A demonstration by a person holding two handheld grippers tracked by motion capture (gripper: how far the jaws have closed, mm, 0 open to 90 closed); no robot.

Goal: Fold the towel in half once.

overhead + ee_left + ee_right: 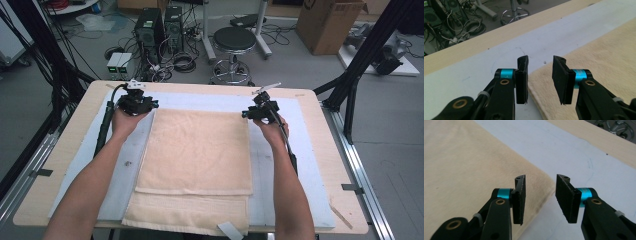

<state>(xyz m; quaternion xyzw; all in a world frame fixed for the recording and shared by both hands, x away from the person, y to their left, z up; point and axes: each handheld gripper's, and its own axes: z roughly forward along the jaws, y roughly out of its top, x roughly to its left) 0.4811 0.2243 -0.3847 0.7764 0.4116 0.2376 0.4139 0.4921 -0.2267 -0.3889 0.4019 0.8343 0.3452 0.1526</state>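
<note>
Nearest me, the folded beige towel (195,160) lies flat on the pale blue mat (280,170) that covers the worktop (320,130), its lower layer sticking out at the near edge. I hold my left claw (148,104) just over the towel's far left corner, jaws parted with nothing between them. I hold my right claw (248,114) over the far right corner, likewise parted and empty.
</note>
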